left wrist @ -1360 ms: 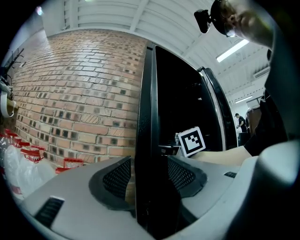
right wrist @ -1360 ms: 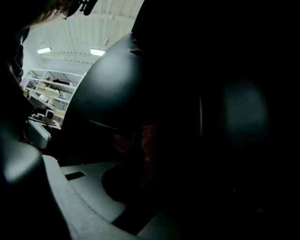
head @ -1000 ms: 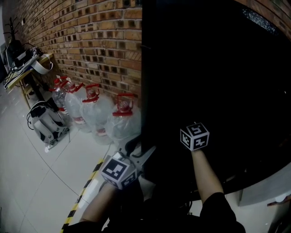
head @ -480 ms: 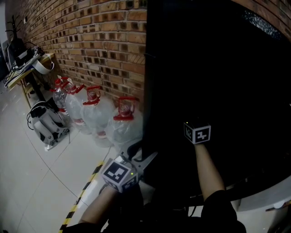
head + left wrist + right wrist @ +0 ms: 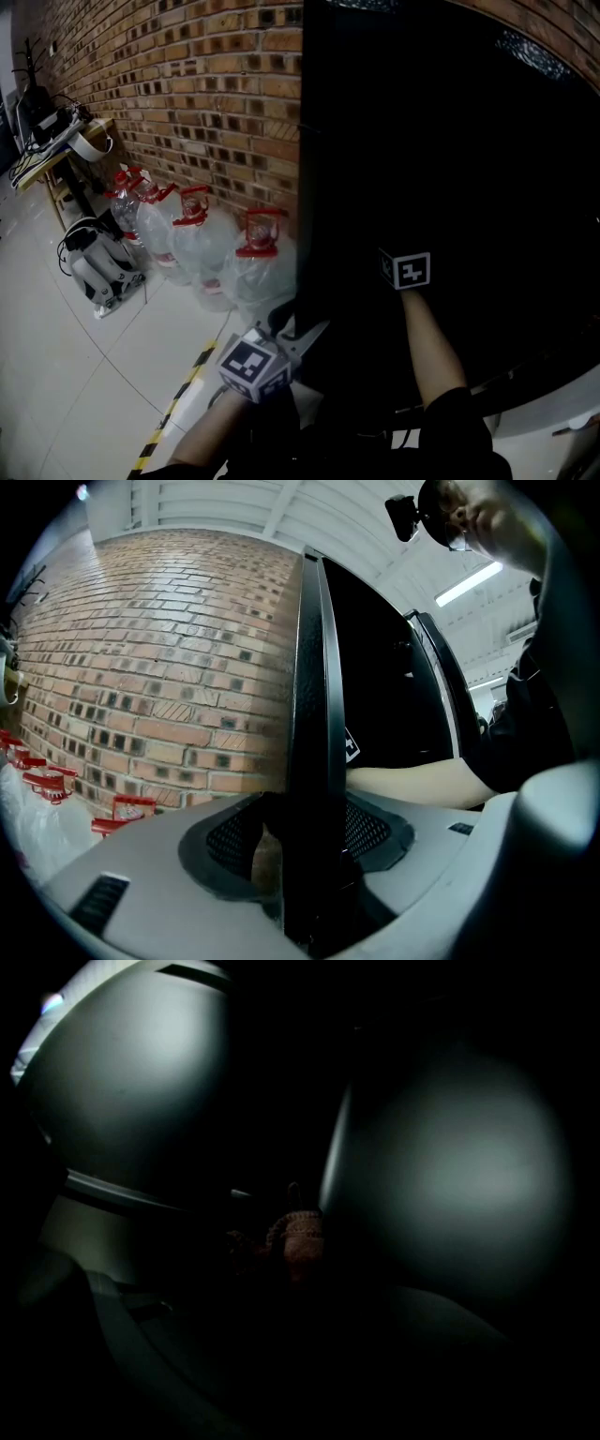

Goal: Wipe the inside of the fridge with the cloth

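The black fridge (image 5: pixel 450 141) stands open against the wall and its inside is very dark. My left gripper (image 5: pixel 305 333) is shut on the edge of the fridge door (image 5: pixel 309 714), which runs upright between its jaws (image 5: pixel 305 855). My right arm reaches into the fridge; only its marker cube (image 5: pixel 405 269) shows in the head view, and the jaws beyond it are lost in the dark. In the right gripper view a reddish-brown cloth (image 5: pixel 298 1234) sits bunched at the tips of my right gripper (image 5: pixel 295 1269), close to a pale inner wall (image 5: pixel 450 1166).
Several large water jugs with red caps (image 5: pixel 253 253) stand along the brick wall (image 5: pixel 187 94) left of the fridge. A white and black pack (image 5: pixel 94 262) lies on the floor near a cluttered table (image 5: pixel 47 141). Yellow-black tape (image 5: pixel 178 394) crosses the floor.
My right gripper's cube has moved up and deeper into the fridge. The left gripper has stayed on the door edge.
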